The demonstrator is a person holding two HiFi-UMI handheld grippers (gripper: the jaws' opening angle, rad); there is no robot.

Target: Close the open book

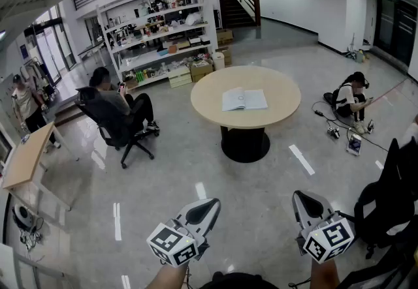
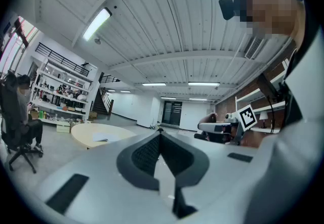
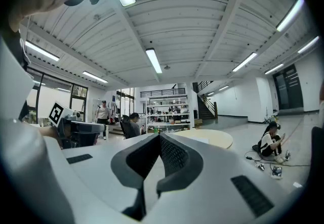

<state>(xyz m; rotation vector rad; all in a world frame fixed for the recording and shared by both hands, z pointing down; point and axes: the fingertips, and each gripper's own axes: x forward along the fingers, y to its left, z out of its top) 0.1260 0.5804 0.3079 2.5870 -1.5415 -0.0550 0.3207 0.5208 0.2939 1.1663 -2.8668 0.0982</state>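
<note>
The open book (image 1: 244,99) lies flat, pages up, on a round beige table (image 1: 274,82) in the middle of the room. Both grippers are held level, well short of the table and above the floor. My left gripper (image 1: 211,203) sits at the bottom centre, jaws together and empty. My right gripper (image 1: 300,196) is beside it to the right, also shut and empty. In the left gripper view the shut jaws (image 2: 160,131) point past the table (image 2: 88,134) and the book (image 2: 103,139). The right gripper view shows shut jaws (image 3: 161,136) with the table (image 3: 215,137) and book (image 3: 198,139) beyond.
A person sits in a black office chair (image 1: 115,123) left of the table. Another person sits on the floor (image 1: 351,103) to the right among cables. Shelving (image 1: 157,27) lines the back wall. A wooden desk (image 1: 25,154) stands far left, and a black chair (image 1: 392,199) near right.
</note>
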